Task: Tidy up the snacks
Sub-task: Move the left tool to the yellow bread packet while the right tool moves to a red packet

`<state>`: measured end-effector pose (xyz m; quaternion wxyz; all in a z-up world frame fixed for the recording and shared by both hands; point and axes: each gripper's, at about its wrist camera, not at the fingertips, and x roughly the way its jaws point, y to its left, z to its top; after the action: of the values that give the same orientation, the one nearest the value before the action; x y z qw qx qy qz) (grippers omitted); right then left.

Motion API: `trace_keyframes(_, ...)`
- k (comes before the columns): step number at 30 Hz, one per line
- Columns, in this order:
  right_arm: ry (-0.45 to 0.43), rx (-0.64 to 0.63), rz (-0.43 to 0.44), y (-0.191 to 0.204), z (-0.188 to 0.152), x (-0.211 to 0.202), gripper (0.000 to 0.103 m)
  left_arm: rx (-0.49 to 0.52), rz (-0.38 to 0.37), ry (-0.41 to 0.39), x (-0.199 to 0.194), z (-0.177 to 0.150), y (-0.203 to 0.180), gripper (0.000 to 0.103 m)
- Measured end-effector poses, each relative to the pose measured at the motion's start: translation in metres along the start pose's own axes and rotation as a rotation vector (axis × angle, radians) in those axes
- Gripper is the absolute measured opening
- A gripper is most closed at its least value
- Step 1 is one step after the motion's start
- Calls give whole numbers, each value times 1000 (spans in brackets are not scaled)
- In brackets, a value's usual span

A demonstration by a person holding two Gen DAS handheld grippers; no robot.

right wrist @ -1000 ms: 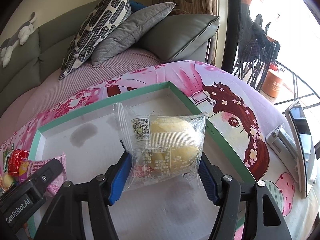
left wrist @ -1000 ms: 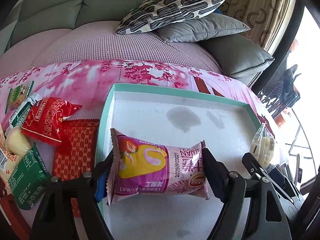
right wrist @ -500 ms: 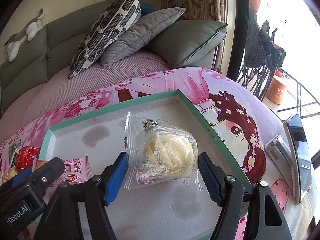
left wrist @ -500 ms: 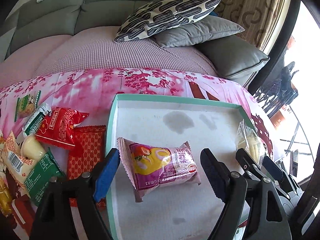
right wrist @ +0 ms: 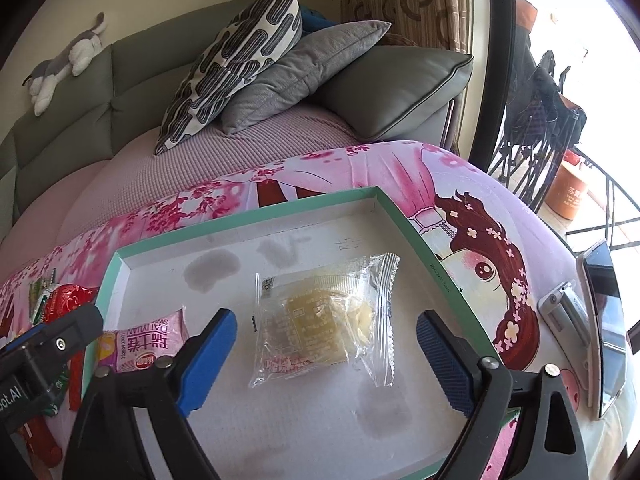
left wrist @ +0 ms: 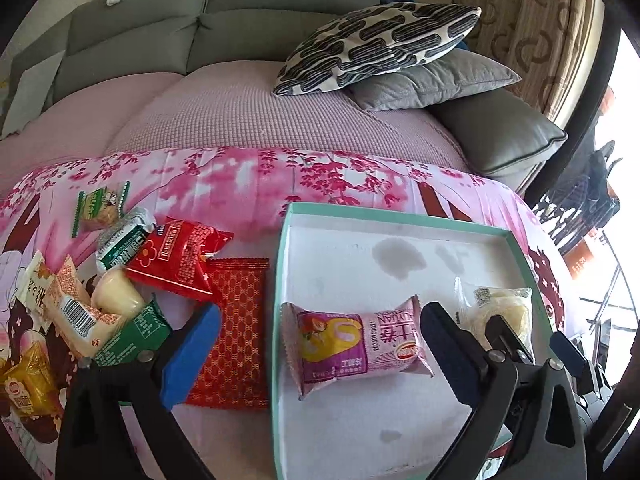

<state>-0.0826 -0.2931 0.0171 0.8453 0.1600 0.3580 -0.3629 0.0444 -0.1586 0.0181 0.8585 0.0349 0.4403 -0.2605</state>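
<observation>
The left tool [left wrist: 320, 344] is seen spread wide, its jaws having just been opening; the pink snack packet [left wrist: 356, 346] lies between them on the white floor of the teal-rimmed tray [left wrist: 280, 280], touched by neither pad. The right tool [right wrist: 326, 354] is likewise released, its jaws also having just been opening, and the clear-wrapped yellow cake [right wrist: 324, 320] rests flat in the tray [right wrist: 404, 220] between the blue pads [right wrist: 208, 360] without contact.

Only in the left wrist view is the unsorted heap shown in full, on the pink floral cloth [left wrist: 240, 184] to the left of the tray: a red packet [left wrist: 180, 258], a flat red patterned packet [left wrist: 236, 332] just beside the tray's rim, a green packet [left wrist: 134, 334], a silver-green packet [left wrist: 124, 240], a small green-edged sweet [left wrist: 100, 208], a pale round snack [left wrist: 116, 298], an orange-and-white packet [left wrist: 76, 316] and a gold packet [left wrist: 26, 388]. In that view the clear-wrapped cake [left wrist: 504, 308] is partly hidden behind the black frame of the right tool.

Only in the right wrist view are a phone [right wrist: 604, 320] and a silver clip-like thing [right wrist: 564, 308] shown, lying on the cloth to the right of the tray. There, only the end of the pink packet [right wrist: 148, 344] is seen, at the tray's left side.
</observation>
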Motion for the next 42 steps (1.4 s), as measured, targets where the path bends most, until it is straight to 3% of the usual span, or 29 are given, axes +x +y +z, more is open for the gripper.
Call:
trace_keyframes(13,41,-35,47,10,-3,-2,103,-87,61,4,-3,1,30,101)
trace_keyframes(17,44,7,106,7,-2,-7,103,-106,72,-5,-10,0,38,101)
trace_keyframes(23,7,-34,13,9,-3,-16,103,-128,144,-24,-24,-10,53,101)
trace_keyframes(37,7,-36,167,25,-7,-31,103,-232,315,49,-52,-39,113,101)
trace_keyframes(42,66,-60,267,44,-11,-31,103,-283,357,29,-75,-46,142,101)
